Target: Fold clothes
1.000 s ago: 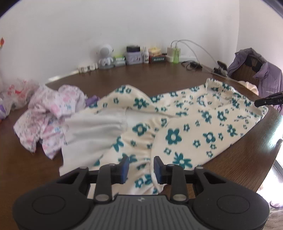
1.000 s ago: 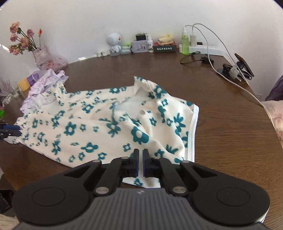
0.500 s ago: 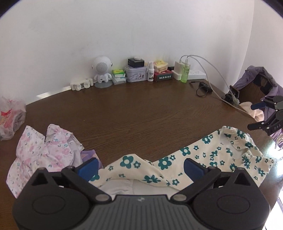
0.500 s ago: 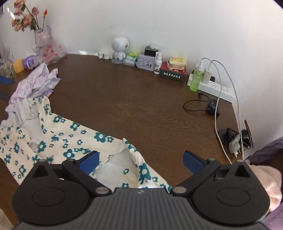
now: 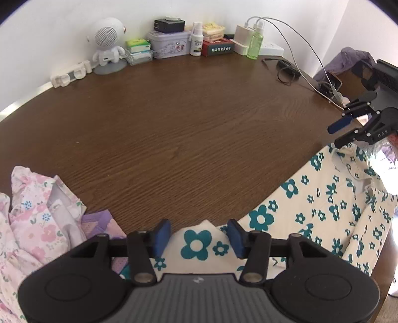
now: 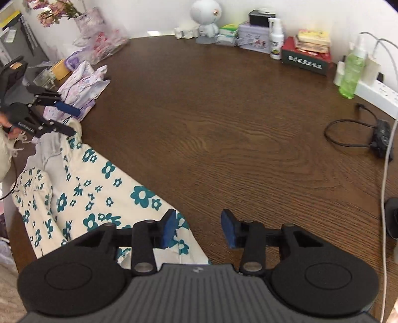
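Both grippers, left [image 5: 197, 236] and right [image 6: 197, 227], fingers apart, empty. Shirt [image 5: 323, 206] is soft, limp; pinch its table [image 5: 186, 129]-side edge corners.

2 low, near views across table [image 5: 199, 119]

A lived-in home: a dark brown wooden table [image 5: 189, 129] against a white wall, household clutter along the top edge, dried pink flowers [image 6: 58, 11] upper left.

garment [image 5: 323, 206] on table [image 5: 186, 129], clutter [image 5: 169, 41] behind
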`<move>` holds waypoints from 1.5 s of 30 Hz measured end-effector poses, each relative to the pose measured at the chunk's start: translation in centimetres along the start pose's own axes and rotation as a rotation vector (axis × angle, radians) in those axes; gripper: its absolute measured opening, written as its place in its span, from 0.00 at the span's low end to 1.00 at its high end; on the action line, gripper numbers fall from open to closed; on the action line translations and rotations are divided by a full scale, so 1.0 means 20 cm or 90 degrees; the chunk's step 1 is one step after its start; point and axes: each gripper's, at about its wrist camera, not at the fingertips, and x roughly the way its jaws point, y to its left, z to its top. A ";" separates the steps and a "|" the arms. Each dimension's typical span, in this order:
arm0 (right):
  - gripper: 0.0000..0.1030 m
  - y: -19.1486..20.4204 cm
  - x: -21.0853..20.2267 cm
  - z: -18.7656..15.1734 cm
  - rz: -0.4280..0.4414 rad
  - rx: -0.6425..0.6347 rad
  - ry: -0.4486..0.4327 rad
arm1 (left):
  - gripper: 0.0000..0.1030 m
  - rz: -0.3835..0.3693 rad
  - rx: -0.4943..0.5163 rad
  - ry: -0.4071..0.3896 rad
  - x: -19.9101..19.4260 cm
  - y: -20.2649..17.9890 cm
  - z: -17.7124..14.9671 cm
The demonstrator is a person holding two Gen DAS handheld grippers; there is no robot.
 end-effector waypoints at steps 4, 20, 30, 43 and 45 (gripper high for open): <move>0.40 0.06 0.09 0.02 -0.006 -0.048 0.040 | 0.42 0.008 0.031 0.042 0.08 0.00 -0.03; 0.03 0.85 -0.27 -0.41 -0.269 -0.361 -0.133 | 0.05 0.182 0.308 -0.275 -0.44 -0.57 -0.58; 0.03 1.10 -0.15 -0.85 -0.298 -0.422 -0.108 | 0.29 0.129 0.231 -0.228 -0.43 -0.62 -0.90; 0.03 1.05 -0.16 -0.72 -0.313 -0.387 -0.120 | 0.05 0.048 0.287 -0.069 -0.24 -0.56 -0.55; 0.03 1.01 -0.17 -0.66 -0.317 -0.365 -0.126 | 0.04 0.097 0.301 -0.102 -0.25 -0.55 -0.45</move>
